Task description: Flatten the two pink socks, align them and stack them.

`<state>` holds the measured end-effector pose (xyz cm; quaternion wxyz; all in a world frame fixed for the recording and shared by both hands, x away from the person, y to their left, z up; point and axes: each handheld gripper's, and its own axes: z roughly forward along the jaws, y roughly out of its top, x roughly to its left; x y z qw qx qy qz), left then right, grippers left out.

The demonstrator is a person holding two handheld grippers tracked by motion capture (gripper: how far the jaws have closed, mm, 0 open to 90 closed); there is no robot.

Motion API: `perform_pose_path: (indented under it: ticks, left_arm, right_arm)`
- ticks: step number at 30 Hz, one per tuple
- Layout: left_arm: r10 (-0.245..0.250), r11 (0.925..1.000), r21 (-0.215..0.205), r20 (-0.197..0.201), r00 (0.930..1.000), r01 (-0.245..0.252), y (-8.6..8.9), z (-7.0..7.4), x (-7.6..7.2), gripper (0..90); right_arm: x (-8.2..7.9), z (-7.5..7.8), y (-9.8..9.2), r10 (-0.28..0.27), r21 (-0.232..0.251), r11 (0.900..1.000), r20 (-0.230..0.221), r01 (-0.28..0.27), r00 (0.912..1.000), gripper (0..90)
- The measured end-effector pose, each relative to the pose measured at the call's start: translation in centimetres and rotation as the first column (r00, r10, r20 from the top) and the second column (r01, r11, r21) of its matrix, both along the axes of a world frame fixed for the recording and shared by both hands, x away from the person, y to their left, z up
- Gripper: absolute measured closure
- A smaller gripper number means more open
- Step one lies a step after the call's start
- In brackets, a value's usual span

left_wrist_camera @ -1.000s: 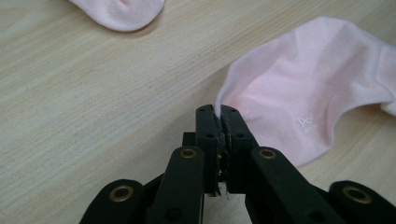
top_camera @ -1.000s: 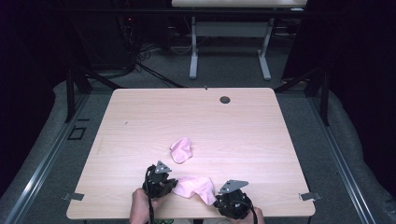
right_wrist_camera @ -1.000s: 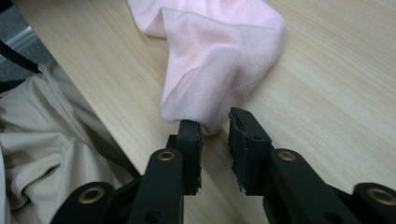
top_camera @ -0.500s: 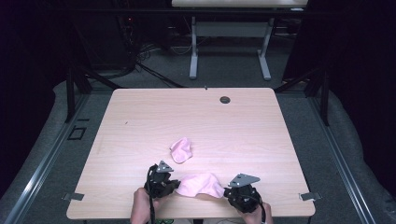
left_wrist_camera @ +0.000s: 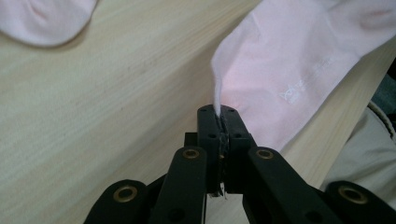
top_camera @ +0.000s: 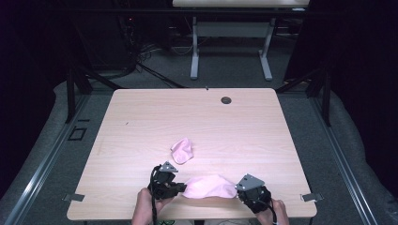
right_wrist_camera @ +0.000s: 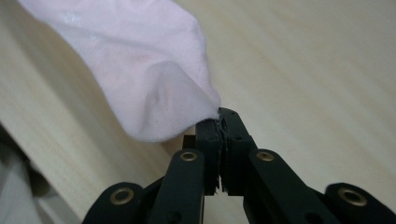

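A pink sock [top_camera: 210,186] lies stretched along the table's near edge between both grippers. My left gripper [top_camera: 179,187] is shut on its left end; in the left gripper view the sock [left_wrist_camera: 299,70] rises from the closed jaw tips of the left gripper [left_wrist_camera: 219,112]. My right gripper [top_camera: 239,191] is shut on the other end, and in the right gripper view the sock [right_wrist_camera: 135,65] bunches just past the tips of the right gripper [right_wrist_camera: 219,115]. A second pink sock [top_camera: 181,150] lies crumpled a little farther in, also seen as a sock [left_wrist_camera: 44,21] at the upper left.
The light wooden table [top_camera: 141,122] has a dark cable grommet [top_camera: 226,100] near its far edge. Behind it stands another table's white legs [top_camera: 193,51] on grey floor. Hands hold both grippers at the near edge.
The right gripper has moved rightward along the near edge, drawing the sock out longer between the two grippers. The left gripper has stayed put.
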<state>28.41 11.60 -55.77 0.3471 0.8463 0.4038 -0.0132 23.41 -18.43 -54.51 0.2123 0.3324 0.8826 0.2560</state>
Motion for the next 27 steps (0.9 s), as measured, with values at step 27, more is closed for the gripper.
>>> perform_pose_path:
  ticks: [27]
  left_arm:
    - [0.041,0.9992,0.004,-0.024,0.9989,-0.040,1.3,-1.1,-0.4,87.4]
  right_arm:
    - [3.9,-1.8,0.9,-0.021,0.203,0.976,-0.294,0.084,0.9557,60.7]
